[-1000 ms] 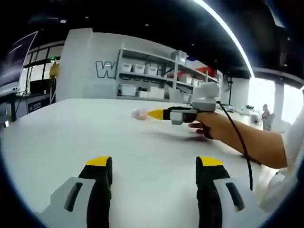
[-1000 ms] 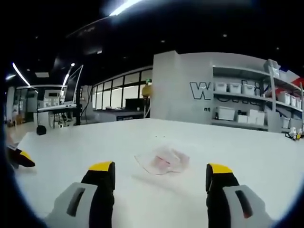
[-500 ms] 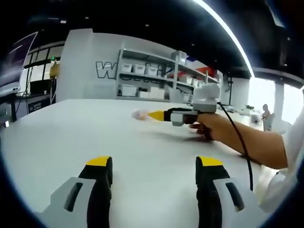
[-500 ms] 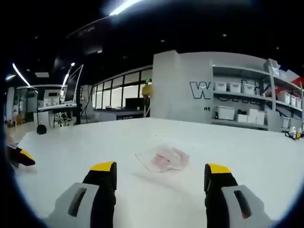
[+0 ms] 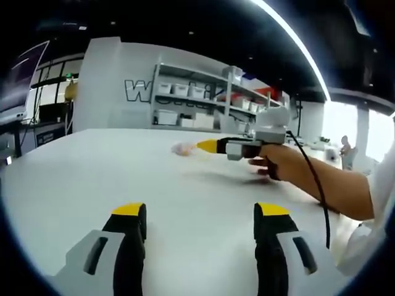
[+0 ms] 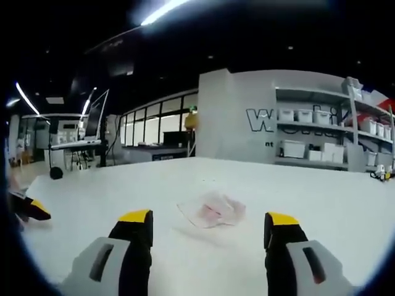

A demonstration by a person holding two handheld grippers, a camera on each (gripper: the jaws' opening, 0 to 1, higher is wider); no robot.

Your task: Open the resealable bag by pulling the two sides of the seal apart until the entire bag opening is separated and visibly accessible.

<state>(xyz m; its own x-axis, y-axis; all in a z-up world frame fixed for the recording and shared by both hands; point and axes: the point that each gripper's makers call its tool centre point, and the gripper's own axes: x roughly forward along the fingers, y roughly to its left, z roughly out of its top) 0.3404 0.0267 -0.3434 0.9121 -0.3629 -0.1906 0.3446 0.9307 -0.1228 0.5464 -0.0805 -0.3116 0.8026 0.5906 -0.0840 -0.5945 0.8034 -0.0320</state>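
- The wide white table [image 6: 345, 216] is the landmark; a small clear plastic resealable bag with pinkish contents [image 6: 212, 209] lies flat on it, toward its middle, with its seal not visibly parted.
- In the right gripper view, the right gripper [image 6: 207, 229], grey-bodied with black jaws capped in yellow, hovers just above the table with the bag ahead of it, between the lines of its two jaws but well apart from the tips.
- Its jaws stand wide apart and hold nothing.
- In the left gripper view, the left gripper [image 5: 200, 221], of the same grey, black and yellow make, hangs over the near part of the table, with bare white surface between its tips.
- Its jaws are likewise spread wide and empty.
- In that same view the right gripper [image 5: 207, 146] comes in from the right, carried by the person's hand [image 5: 279, 161] on a bare forearm with a black cable [image 5: 316, 191] trailing along it; its yellow tip points at the bag [image 5: 182, 148], which lies on the table just beyond it.
- At the left edge of the right gripper view, a yellow-and-black tip of the left gripper [image 6: 29, 209] pokes in above the table.
- Beyond the table's far edge stand grey shelving racks with white storage bins [image 6: 321, 132] against a grey wall bearing large dark lettering [image 6: 260, 119].
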